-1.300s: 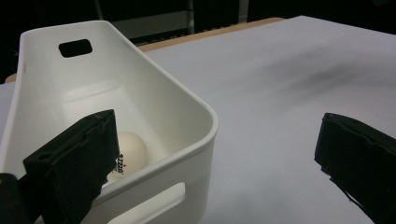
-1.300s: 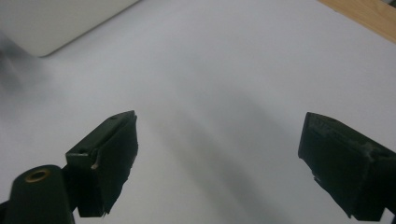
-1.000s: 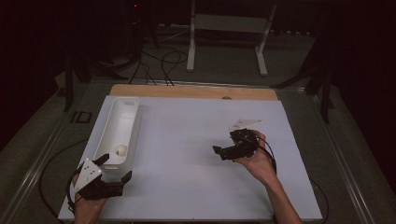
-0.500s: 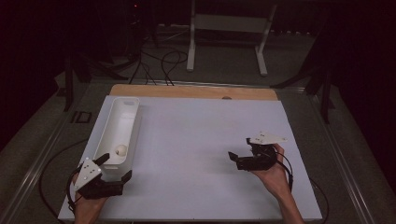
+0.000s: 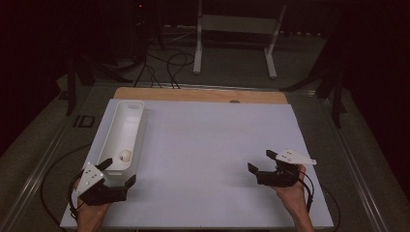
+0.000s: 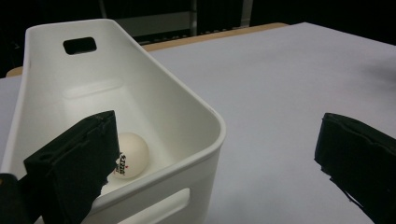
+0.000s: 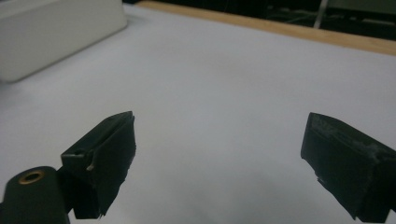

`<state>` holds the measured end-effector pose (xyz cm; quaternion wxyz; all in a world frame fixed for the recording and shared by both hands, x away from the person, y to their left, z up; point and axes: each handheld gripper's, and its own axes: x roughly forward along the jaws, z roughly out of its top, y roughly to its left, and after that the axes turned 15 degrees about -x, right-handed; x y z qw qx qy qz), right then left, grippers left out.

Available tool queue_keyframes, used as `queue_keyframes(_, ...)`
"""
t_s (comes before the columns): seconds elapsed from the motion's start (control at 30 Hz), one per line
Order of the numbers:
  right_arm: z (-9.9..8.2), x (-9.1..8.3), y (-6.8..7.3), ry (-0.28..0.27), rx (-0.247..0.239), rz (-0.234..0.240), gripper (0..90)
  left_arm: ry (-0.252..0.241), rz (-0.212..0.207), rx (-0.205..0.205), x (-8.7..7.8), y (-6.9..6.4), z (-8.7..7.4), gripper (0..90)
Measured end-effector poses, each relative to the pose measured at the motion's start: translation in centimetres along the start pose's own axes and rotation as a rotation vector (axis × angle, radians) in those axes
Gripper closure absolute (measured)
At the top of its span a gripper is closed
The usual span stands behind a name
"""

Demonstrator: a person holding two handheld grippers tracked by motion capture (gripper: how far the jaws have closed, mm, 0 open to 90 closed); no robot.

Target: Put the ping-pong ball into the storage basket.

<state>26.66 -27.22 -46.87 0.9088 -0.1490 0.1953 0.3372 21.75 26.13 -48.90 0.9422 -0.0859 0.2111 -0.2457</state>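
A long white bin (image 5: 122, 126) lies along the left side of the white table; its rim (image 6: 196, 107) looms close in the left gripper view. A white ping-pong ball (image 5: 125, 155) with small printed lettering rests at the bin's near end (image 6: 130, 155). My left gripper (image 5: 118, 173) is open at the bin's near end, and the bin's near right corner stands between its jaws (image 6: 215, 126). My right gripper (image 5: 261, 162) is open low over bare table at the front right, and nothing lies between its fingers (image 7: 219, 126).
The white table top (image 5: 208, 145) has a wooden strip (image 5: 198, 94) along its far edge. On the dark floor behind it stand a white-legged frame (image 5: 234, 29) and loose cables (image 5: 164, 63). The bin's side wall (image 7: 56, 28) appears far left in the right gripper view.
My right gripper has pulled back from the right middle of the table toward the front right edge. The left gripper, bin and ball have stayed where they were.
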Motion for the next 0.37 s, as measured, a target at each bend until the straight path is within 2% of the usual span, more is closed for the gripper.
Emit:
queue_keyframes(0.23, -0.61, -0.96, 0.09, -0.067, -0.015, -0.032, 9.7, 0.0, 0.001, -0.003, -0.01, 0.02, 0.02, 0.3)
queue_keyframes(0.37, -1.04, -1.14, 0.07, -0.067, -0.015, -0.039, 9.6, -0.001, 0.002, -0.003, -0.02, 0.03, 0.03, 0.3)
